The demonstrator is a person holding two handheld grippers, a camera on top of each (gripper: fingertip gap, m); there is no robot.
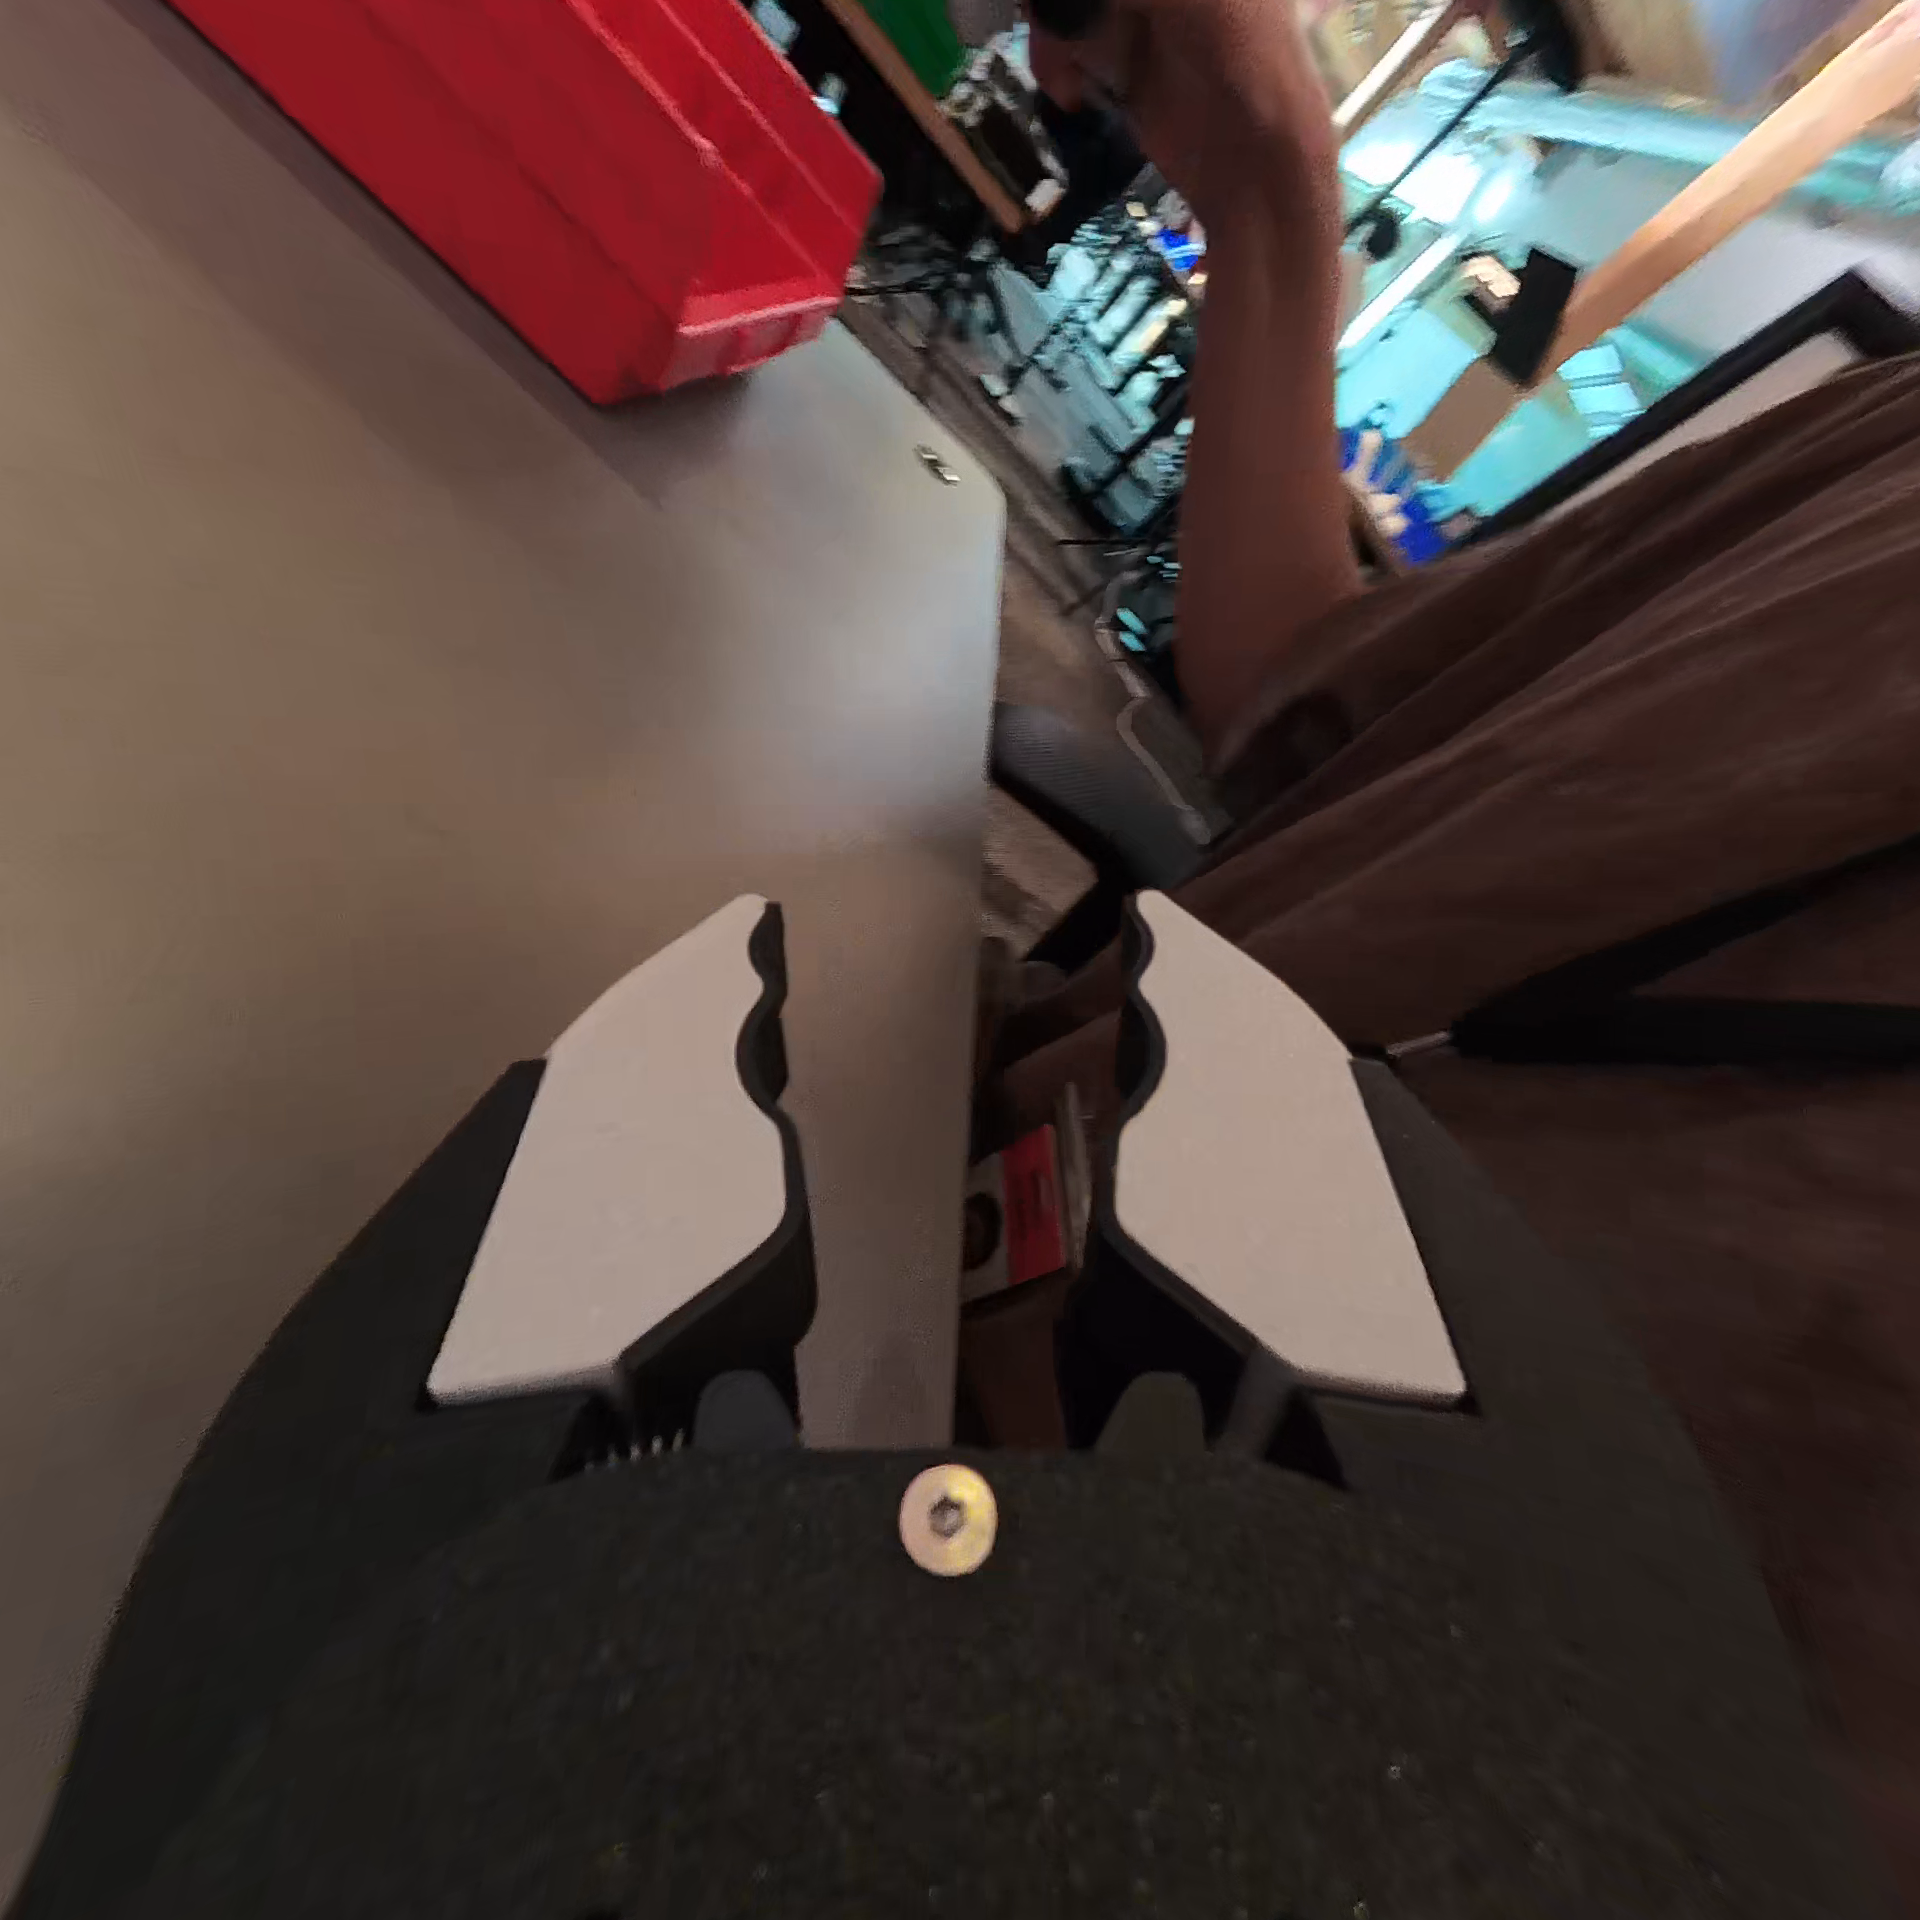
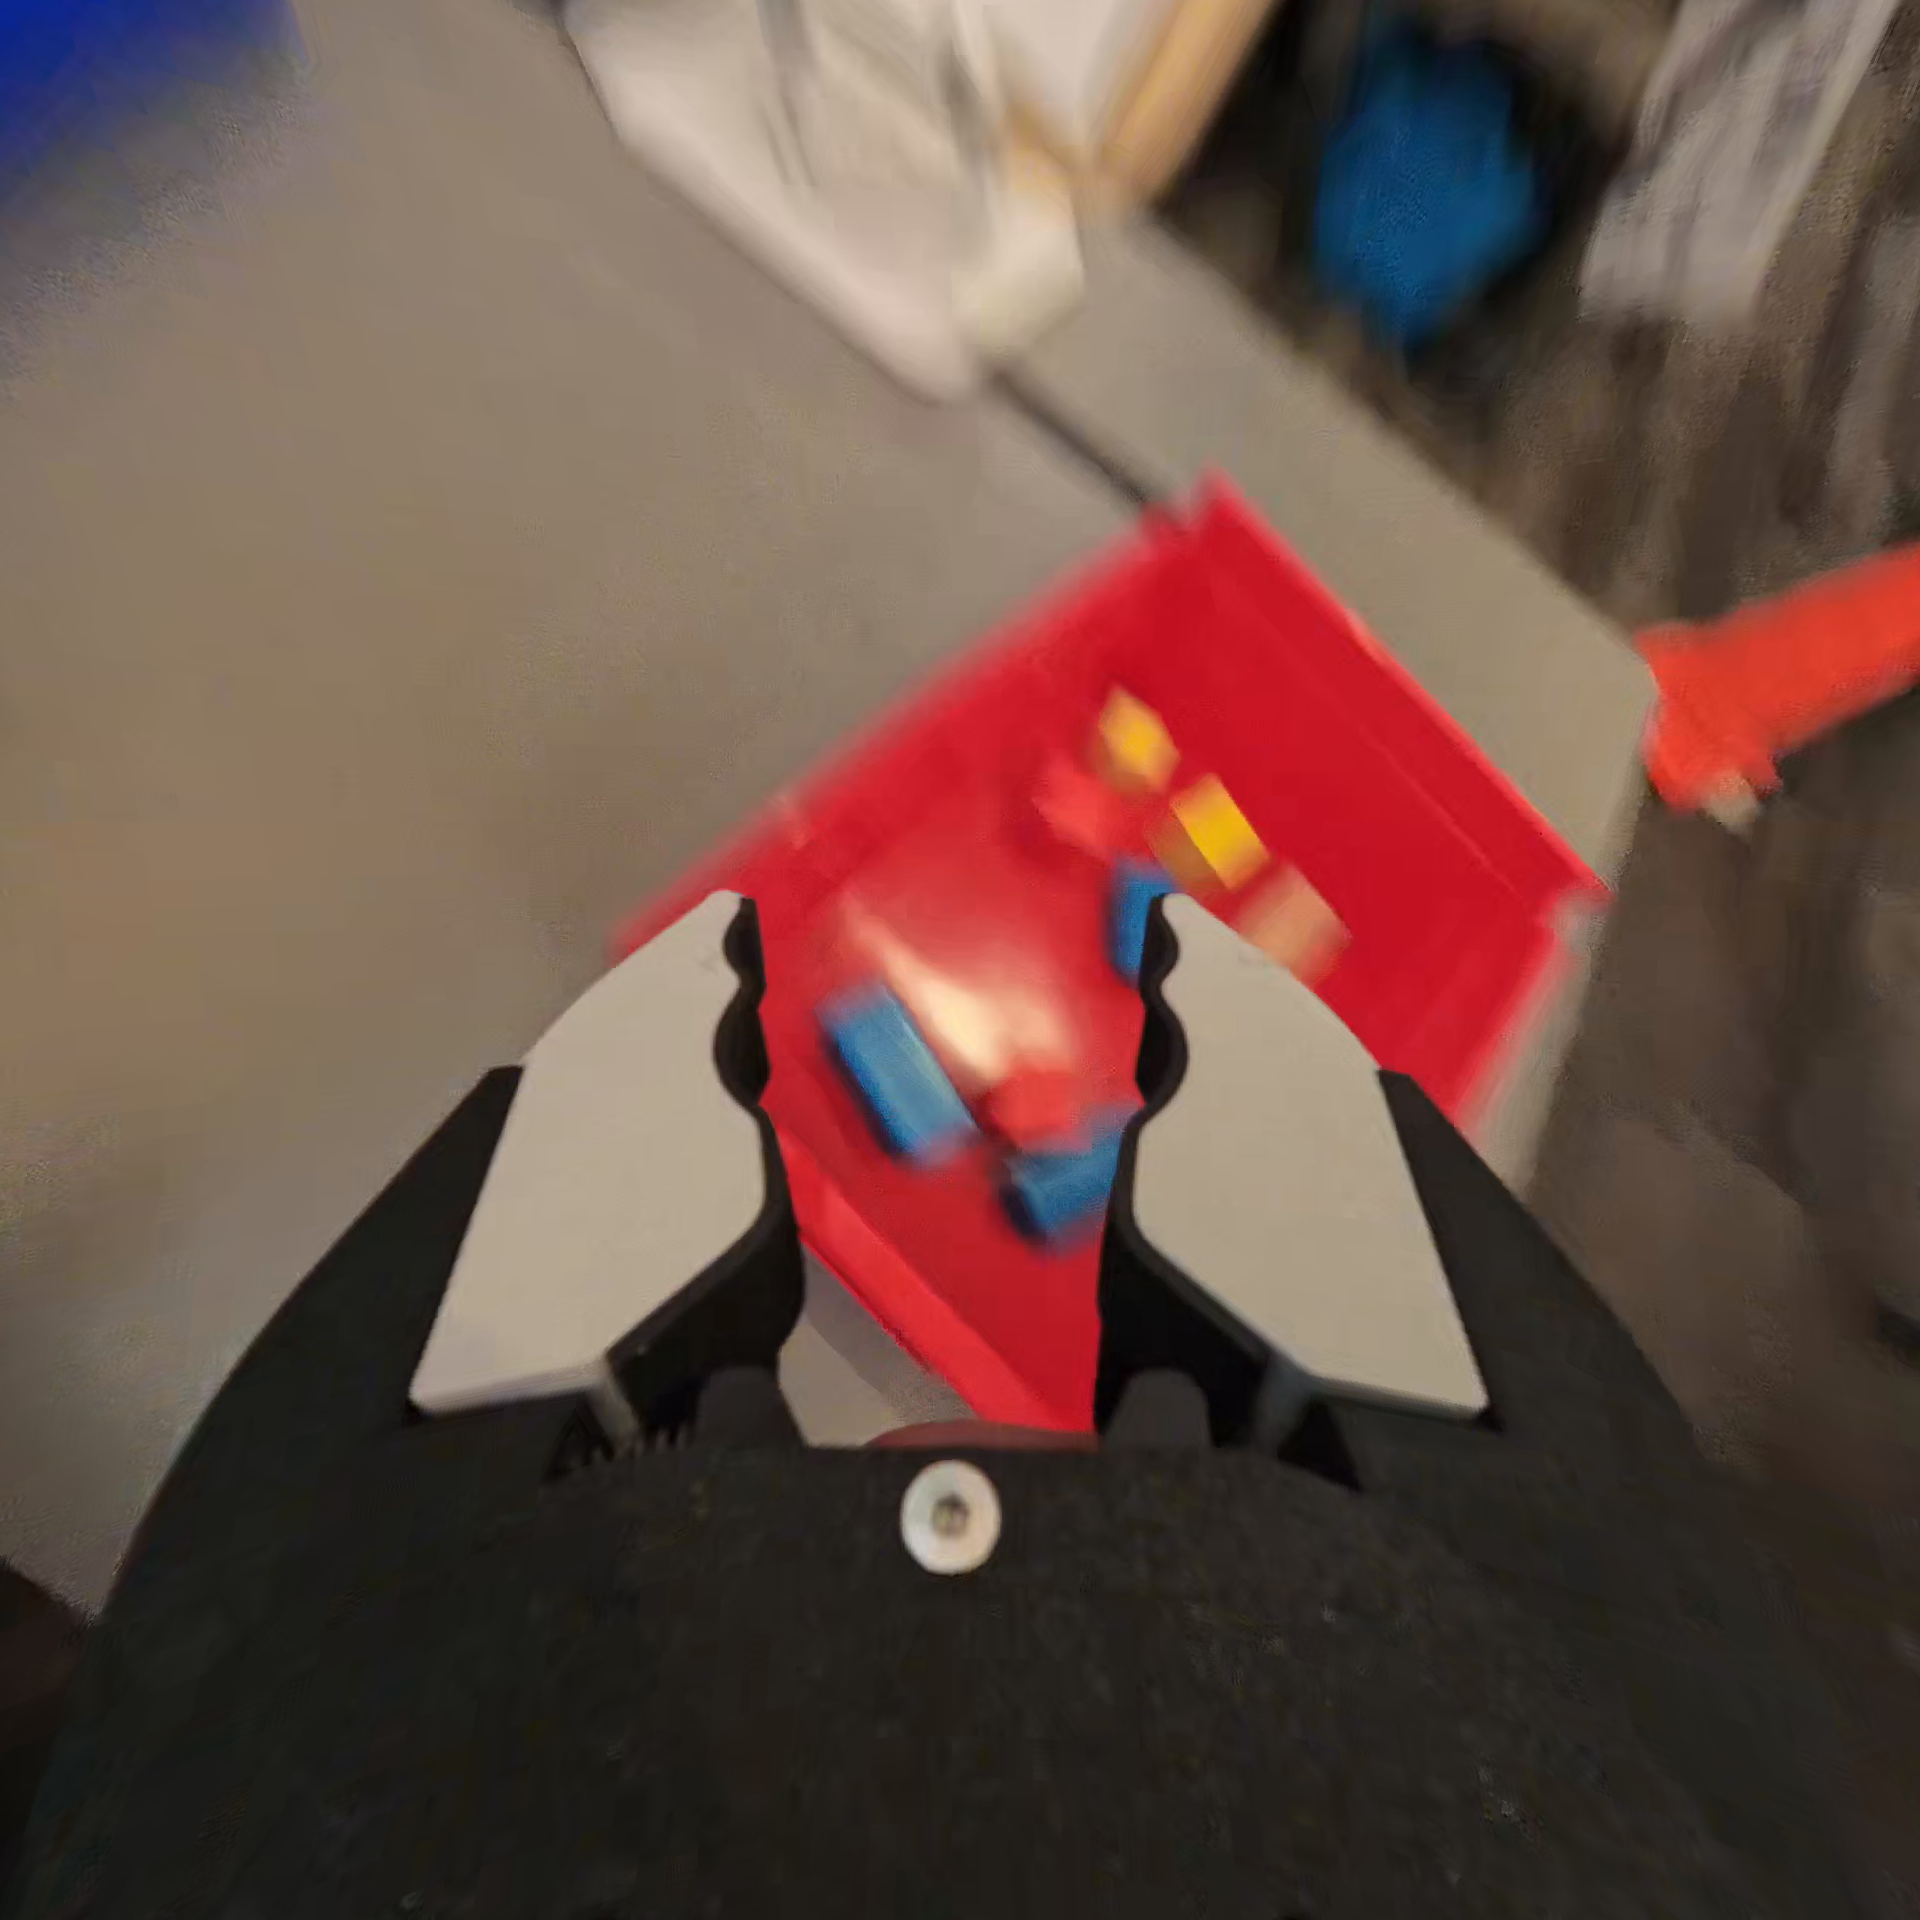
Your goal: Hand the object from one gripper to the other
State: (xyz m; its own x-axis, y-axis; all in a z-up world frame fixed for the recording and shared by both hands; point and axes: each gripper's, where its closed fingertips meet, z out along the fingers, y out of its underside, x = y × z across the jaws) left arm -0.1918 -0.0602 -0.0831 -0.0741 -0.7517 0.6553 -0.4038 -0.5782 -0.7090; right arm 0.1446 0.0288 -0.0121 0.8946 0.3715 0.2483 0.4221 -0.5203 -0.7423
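A grey tabletop (image 2: 364, 623) is seen carrying a red bin (image 2: 1351, 727) near its edge. Small blocks are scattered inside — the blue block (image 2: 894, 1081) is laid flat, its long axis skewed to the bin's walls, detail blurred. The right hand-held gripper (image 2: 951, 914) is spread above the bin, empty; the left hand-held gripper (image 1: 954, 914) is likewise released, over the tabletop's edge.

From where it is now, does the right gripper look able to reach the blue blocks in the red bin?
Probably yes. The right gripper is open and empty above the open-topped red bin, and nothing covers the blue blocks, though the view is blurred.
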